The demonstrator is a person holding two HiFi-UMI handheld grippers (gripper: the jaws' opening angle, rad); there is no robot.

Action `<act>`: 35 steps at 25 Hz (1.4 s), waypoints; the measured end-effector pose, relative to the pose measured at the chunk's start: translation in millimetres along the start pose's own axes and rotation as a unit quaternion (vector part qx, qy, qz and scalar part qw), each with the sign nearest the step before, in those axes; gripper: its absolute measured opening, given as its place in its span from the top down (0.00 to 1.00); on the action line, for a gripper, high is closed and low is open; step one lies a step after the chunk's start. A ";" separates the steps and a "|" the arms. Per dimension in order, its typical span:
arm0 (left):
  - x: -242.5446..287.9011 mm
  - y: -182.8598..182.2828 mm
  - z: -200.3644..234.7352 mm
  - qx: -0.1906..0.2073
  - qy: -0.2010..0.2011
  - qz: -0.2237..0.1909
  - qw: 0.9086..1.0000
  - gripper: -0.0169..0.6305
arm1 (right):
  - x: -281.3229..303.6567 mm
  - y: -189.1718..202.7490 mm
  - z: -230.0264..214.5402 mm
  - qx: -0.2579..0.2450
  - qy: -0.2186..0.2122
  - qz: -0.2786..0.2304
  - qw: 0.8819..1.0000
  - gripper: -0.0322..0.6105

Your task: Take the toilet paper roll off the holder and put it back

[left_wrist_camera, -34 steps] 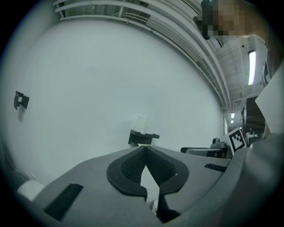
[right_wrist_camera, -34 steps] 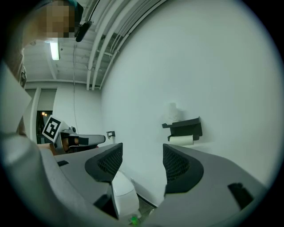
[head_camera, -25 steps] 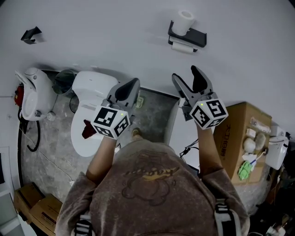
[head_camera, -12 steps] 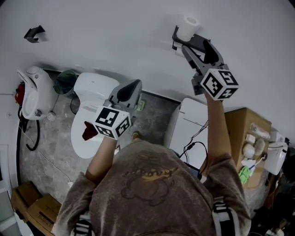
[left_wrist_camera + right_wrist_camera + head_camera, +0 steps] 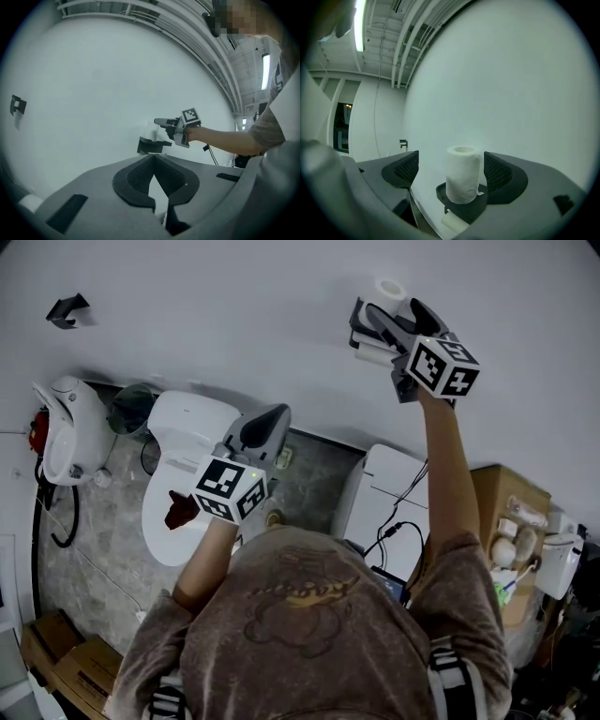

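Toilet paper roll (image 5: 462, 177) stands ungripped within right gripper (image 5: 451, 163); jaws just opened wide.

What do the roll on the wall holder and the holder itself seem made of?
Toilet paper roll: soft matte white paper, wound around a hollow core. Holder: dark matte shelf with a raised rim, likely painted metal or plastic; cannot tell which.

The right tongs (image 5: 395, 315) reach up to the black wall holder (image 5: 359, 331); their jaws have just been opening, with the upright toilet paper roll (image 5: 389, 290) between their tips. The left tongs (image 5: 267, 424) hover beside the toilet (image 5: 183, 423), well apart.
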State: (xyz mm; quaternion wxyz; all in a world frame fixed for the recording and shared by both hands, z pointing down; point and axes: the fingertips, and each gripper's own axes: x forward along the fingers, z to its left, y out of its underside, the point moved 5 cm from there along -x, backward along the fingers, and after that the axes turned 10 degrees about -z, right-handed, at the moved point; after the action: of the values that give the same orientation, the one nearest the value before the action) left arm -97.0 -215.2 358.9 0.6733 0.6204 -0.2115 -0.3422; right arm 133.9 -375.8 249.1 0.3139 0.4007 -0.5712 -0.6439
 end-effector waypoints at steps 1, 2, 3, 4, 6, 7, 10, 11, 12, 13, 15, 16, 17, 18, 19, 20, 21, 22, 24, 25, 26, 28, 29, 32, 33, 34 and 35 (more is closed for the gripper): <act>2.1 1.1 0.7 -0.001 0.000 0.001 1.000 0.94 | 4.6 3.5 -2.6 0.000 0.001 0.005 1.000 0.31; 3.9 2.0 1.5 -0.001 0.001 0.002 1.000 0.94 | 8.6 6.7 -5.0 0.001 0.003 0.008 1.000 0.31; 5.5 2.6 2.2 -0.002 0.002 0.003 1.000 0.94 | 12.0 9.3 -7.2 0.000 0.004 0.011 1.000 0.31; 6.8 3.1 2.8 -0.002 0.003 0.004 1.000 0.94 | 14.8 10.9 -9.0 -0.002 0.006 0.013 1.000 0.31; 8.9 3.9 4.2 -0.003 0.004 0.006 1.000 0.94 | 19.2 11.8 -11.4 -0.006 0.008 0.015 1.000 0.32; 10.0 4.6 5.0 -0.004 0.004 0.007 1.000 0.94 | 21.2 12.0 -12.7 -0.009 0.009 0.015 1.000 0.32; 14.7 6.8 7.6 -0.006 0.006 0.010 1.000 0.95 | 28.1 12.9 -16.7 -0.015 0.010 0.020 1.000 0.35; 16.6 6.9 8.3 -0.006 0.007 0.011 1.000 0.95 | 30.6 13.1 -17.7 -0.018 0.009 0.022 1.000 0.35; 18.4 6.9 8.8 -0.006 0.008 0.011 1.000 0.95 | 33.1 13.2 -18.4 -0.020 0.009 0.024 0.999 0.36; 20.0 6.9 9.3 -0.006 0.009 0.011 1.000 0.94 | 35.3 13.3 -18.9 -0.023 0.008 0.025 0.999 0.37; 22.2 7.0 9.8 -0.006 0.010 0.011 1.000 0.94 | 38.6 13.8 -19.4 -0.027 0.008 0.028 0.999 0.38; 22.6 6.8 10.2 -0.006 0.011 0.011 1.000 0.94 | 39.8 14.1 -19.4 -0.030 0.008 0.029 0.999 0.40; 22.8 6.6 10.6 -0.006 0.011 0.011 1.000 0.95 | 40.6 14.4 -19.4 -0.032 0.009 0.030 0.999 0.42; 22.9 6.3 10.9 -0.006 0.010 0.011 1.000 0.94 | 41.1 14.5 -19.5 -0.035 0.010 0.031 0.999 0.44; 23.0 6.1 11.0 -0.006 0.010 0.011 1.000 0.94 | 41.0 14.5 -20.0 -0.037 0.010 0.032 0.999 0.46; 22.9 6.1 10.8 -0.006 0.010 0.011 1.000 0.95 | 40.5 14.4 -20.6 -0.039 0.010 0.032 0.999 0.49; 22.9 6.4 10.6 -0.006 0.009 0.011 1.000 0.94 | 39.8 14.4 -20.9 -0.041 0.009 0.032 0.999 0.49; 23.1 6.7 10.5 -0.006 0.009 0.011 1.000 0.95 | 39.3 14.4 -21.0 -0.044 0.009 0.032 0.998 0.50; 23.5 7.3 11.0 -0.007 0.009 0.012 1.000 0.94 | 38.8 13.0 -20.7 -0.052 0.009 0.029 0.998 0.49; 23.6 7.6 11.3 -0.007 0.010 0.012 1.000 0.94 | 38.4 10.7 -20.7 -0.056 0.010 0.026 0.998 0.49; 23.5 8.0 11.4 -0.007 0.010 0.012 1.000 0.95 | 37.7 7.3 -20.5 -0.058 0.011 0.021 0.998 0.49; 23.1 8.8 10.9 -0.008 0.011 0.012 1.000 0.95 | 35.5 -1.5 -18.2 -0.063 0.007 0.012 0.998 0.49; 22.8 9.0 10.4 -0.008 0.012 0.012 1.000 0.94 | 33.6 -6.7 -15.6 -0.066 0.002 0.008 0.998 0.49; 22.1 8.6 8.8 -0.009 0.014 0.011 1.000 0.95 | 22.4 -21.6 -4.5 -0.072 -0.013 -0.002 0.997 0.49; 21.9 8.5 8.5 -0.009 0.015 0.011 1.000 0.94 | 17.2 -24.9 -0.4 -0.072 -0.018 -0.005 0.997 0.49; 21.7 8.2 8.2 -0.009 0.015 0.010 1.000 0.94 | 11.3 -27.5 3.8 -0.072 -0.022 -0.007 0.997 0.49; 21.5 7.9 8.0 -0.009 0.016 0.010 1.000 0.95 | 5.0 -29.9 8.0 -0.071 -0.026 -0.010 0.997 0.49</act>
State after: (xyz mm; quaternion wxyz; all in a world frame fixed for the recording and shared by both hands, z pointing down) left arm -86.6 -236.3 364.7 0.6856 0.6172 -0.2040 -0.3278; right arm 126.1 -371.7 219.0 0.3200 0.3665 -0.5281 -0.6959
